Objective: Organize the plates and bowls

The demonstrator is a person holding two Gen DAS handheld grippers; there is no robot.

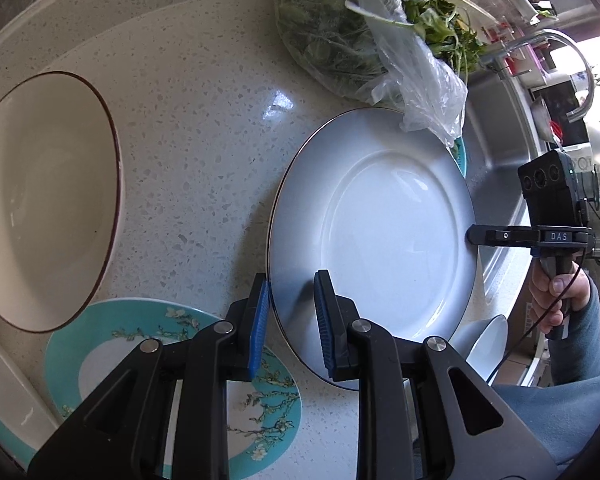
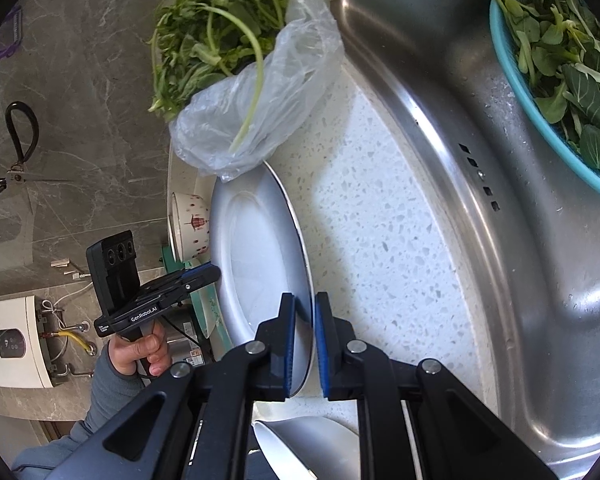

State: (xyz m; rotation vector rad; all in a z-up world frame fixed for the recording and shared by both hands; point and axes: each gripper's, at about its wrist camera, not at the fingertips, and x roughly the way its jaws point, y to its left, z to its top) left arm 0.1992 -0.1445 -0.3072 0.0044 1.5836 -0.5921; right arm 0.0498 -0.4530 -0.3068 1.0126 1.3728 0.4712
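Glossy glazed plate [image 1: 392, 216], brushed-steel sink [image 2: 480, 128]

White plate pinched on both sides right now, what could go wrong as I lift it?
1. The white plate is held only by its rim, left gripper on one side, right gripper on the other; uneven lifting could let it slip or twist.
2. The plastic bag of greens drapes onto the plate's far edge and may get dragged along.
3. The sink sits right beside the plate; a drop could slide in.
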